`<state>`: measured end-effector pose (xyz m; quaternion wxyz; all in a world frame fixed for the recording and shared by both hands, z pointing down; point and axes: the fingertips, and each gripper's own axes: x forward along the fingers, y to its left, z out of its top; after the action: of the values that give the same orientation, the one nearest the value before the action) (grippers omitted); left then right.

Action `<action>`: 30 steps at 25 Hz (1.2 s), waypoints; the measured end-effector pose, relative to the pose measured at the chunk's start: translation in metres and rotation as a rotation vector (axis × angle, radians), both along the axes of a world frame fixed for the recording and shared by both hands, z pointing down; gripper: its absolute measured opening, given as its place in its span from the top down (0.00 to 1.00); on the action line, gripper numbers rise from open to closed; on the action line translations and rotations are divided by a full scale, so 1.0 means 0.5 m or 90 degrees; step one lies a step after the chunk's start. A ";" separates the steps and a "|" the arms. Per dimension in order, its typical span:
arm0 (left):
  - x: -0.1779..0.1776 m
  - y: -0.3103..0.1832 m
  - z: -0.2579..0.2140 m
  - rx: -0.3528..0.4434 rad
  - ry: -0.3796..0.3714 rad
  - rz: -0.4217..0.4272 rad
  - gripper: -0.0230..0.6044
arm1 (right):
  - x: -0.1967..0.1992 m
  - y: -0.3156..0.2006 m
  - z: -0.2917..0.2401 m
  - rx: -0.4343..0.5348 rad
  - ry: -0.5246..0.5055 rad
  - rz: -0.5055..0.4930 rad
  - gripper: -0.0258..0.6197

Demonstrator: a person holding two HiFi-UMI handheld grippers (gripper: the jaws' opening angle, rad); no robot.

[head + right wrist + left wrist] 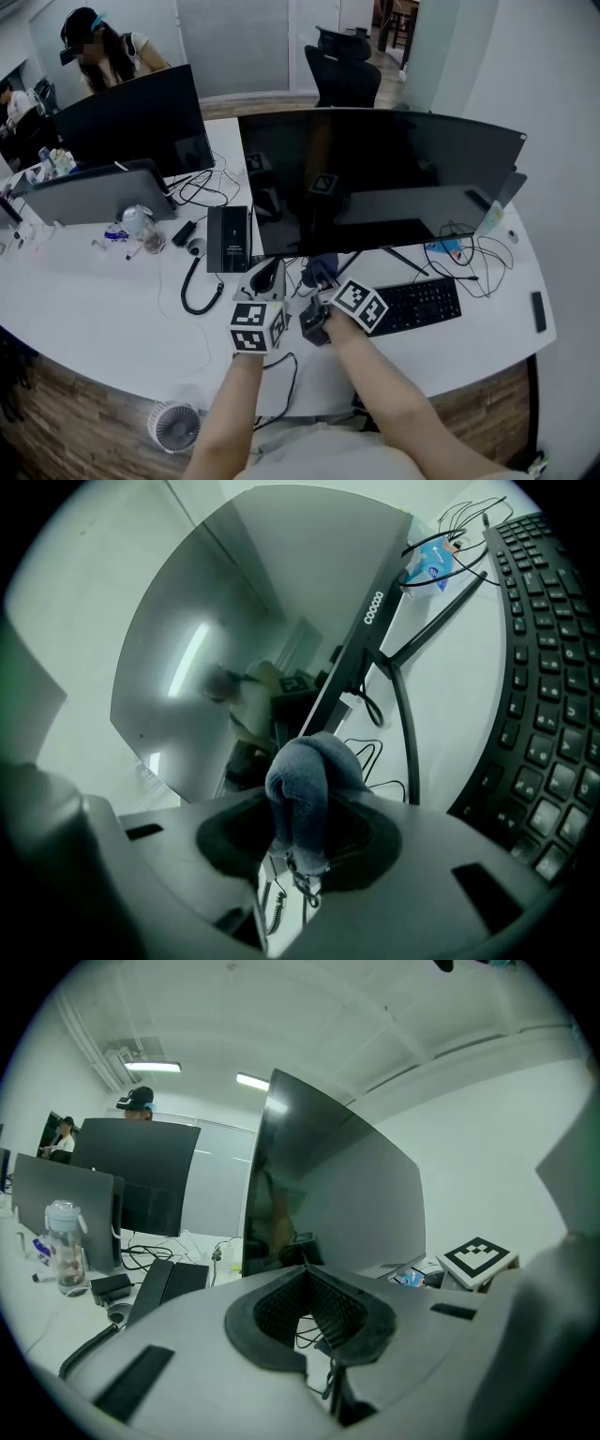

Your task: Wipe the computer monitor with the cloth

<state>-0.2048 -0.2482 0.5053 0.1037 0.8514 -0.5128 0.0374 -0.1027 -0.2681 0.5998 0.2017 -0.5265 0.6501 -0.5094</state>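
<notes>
Cloth (302, 775): blue-grey, soft, bunched fold.

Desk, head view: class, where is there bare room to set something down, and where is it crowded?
Bare: the desk at front left, between the looped black cable and the front edge; also a strip between the keyboard and the black bar. Crowded: under the monitor, with cables, and around the bottle.

Head view: my high camera, facing forward and steeply down on the desk (103, 309); monitor (375, 178) at 12 o'clock, mid-range. Left gripper view: low, tilted upward, monitor seen obliquely at 12 o'clock. Right gripper view: I sit close under the monitor, keyboard (548, 667) at 3 o'clock. All share the monitor.
</notes>
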 end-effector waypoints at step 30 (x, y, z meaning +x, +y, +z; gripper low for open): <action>-0.129 0.014 0.007 0.002 0.008 -0.063 0.95 | -0.191 0.019 0.001 0.000 -0.004 -0.093 0.77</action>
<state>-0.2694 -0.2412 0.5088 0.1075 0.8252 -0.5539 0.0261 -0.1981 -0.2584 0.6002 0.1663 -0.4760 0.6859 -0.5247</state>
